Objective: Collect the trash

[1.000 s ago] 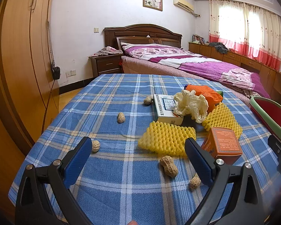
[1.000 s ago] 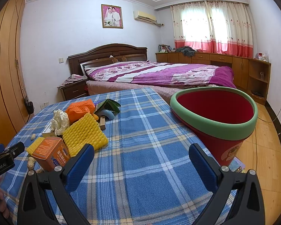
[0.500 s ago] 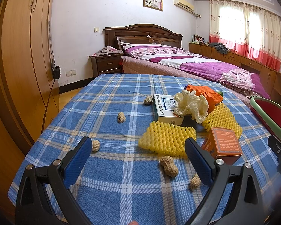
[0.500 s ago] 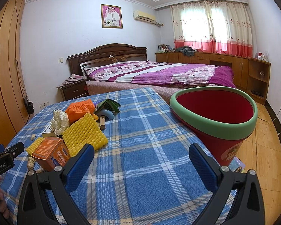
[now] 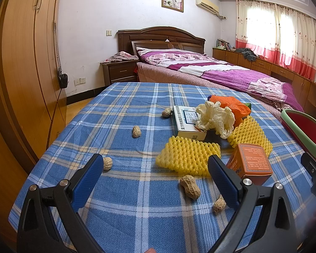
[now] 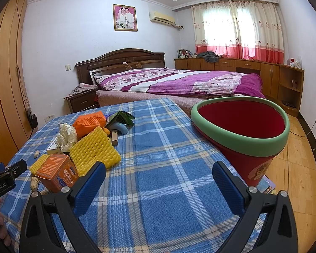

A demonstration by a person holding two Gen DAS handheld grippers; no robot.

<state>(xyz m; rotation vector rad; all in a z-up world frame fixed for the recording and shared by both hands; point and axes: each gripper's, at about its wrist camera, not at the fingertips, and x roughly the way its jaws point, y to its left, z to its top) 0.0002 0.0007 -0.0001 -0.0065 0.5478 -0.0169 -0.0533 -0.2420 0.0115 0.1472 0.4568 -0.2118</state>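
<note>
Trash lies on a blue plaid tablecloth (image 5: 124, 109): several peanuts such as one (image 5: 190, 186) near my left gripper (image 5: 155, 168), yellow foam nets (image 5: 188, 158) (image 6: 93, 151), an orange box (image 5: 250, 164) (image 6: 56, 172), a white box (image 5: 186, 122), crumpled white paper (image 5: 216, 117) (image 6: 67, 136) and an orange net (image 5: 229, 103) (image 6: 89, 122). A red bin with a green rim (image 6: 240, 135) (image 5: 301, 128) stands at the table's right edge. My left gripper is open, empty, just short of the peanuts. My right gripper (image 6: 159, 175) is open and empty left of the bin.
A green packet and a grey curved piece (image 6: 121, 122) lie behind the pile. Beyond the table is a bed (image 5: 210, 71) with a nightstand (image 5: 120, 71). A wardrobe (image 5: 21, 63) stands on the left, low cabinets (image 6: 252, 69) under the window, and wooden floor (image 6: 301, 147) to the right.
</note>
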